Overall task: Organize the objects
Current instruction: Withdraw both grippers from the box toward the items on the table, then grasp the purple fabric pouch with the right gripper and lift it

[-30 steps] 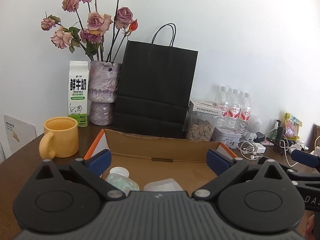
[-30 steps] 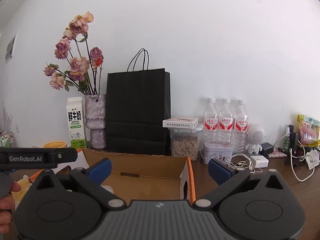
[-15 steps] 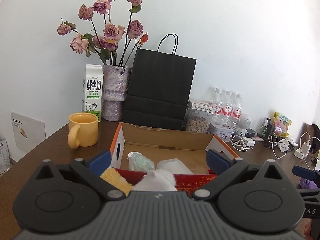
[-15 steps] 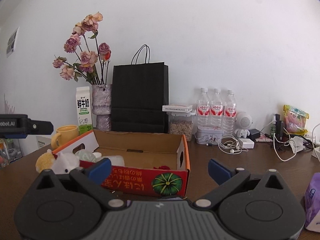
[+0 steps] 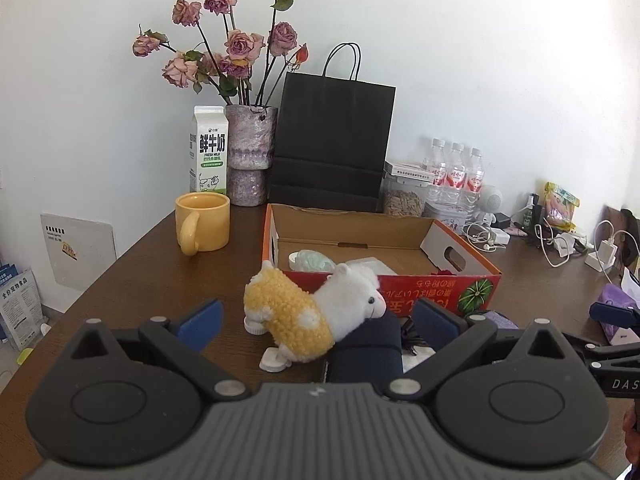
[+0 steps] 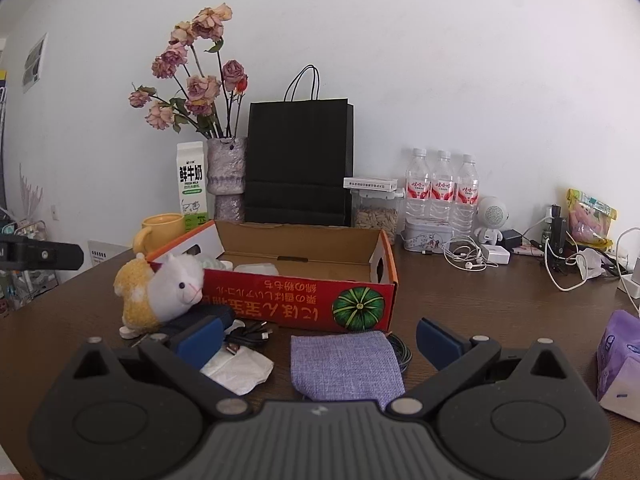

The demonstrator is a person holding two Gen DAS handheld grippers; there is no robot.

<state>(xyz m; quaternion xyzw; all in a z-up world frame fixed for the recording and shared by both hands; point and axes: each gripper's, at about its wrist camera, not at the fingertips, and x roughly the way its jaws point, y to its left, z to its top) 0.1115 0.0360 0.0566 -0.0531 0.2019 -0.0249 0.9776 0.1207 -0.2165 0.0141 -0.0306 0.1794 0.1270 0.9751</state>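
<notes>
Surface: dark brown wooden table (image 6: 480, 300), set against a plain white wall (image 6: 440, 60).

Left gripper (image 5: 318, 318): fingers spread wide, gripping nothing. Right gripper (image 6: 320, 340): likewise spread wide and empty.

Task items: a cardboard box (image 6: 304, 300) with a red printed front and a pumpkin picture sits mid-table, top open; a pale green object (image 5: 314, 260) and a whitish packet (image 5: 374, 264) lie inside. A plush toy (image 5: 312, 312), yellow body and white head, lies on the table touching the box's front left corner, its head resting on a dark blue case (image 5: 366, 354). In front of the box lie a black cable (image 6: 248, 336), a white tissue (image 6: 238, 370) and a purple cloth pouch (image 6: 346, 362).

Rear of table, along the wall: milk carton (image 5: 209, 150), vase (image 5: 250, 148) of dried roses (image 5: 228, 48), black paper bag (image 5: 332, 140), jar of seeds (image 6: 376, 216), three water bottles (image 6: 442, 184), a tin (image 6: 426, 238). A yellow mug (image 5: 203, 222) stands left of the box.

Right side: earphones (image 6: 466, 258), chargers and white cables (image 6: 560, 272), a snack packet (image 6: 590, 216), a purple tissue pack (image 6: 620, 360).
</notes>
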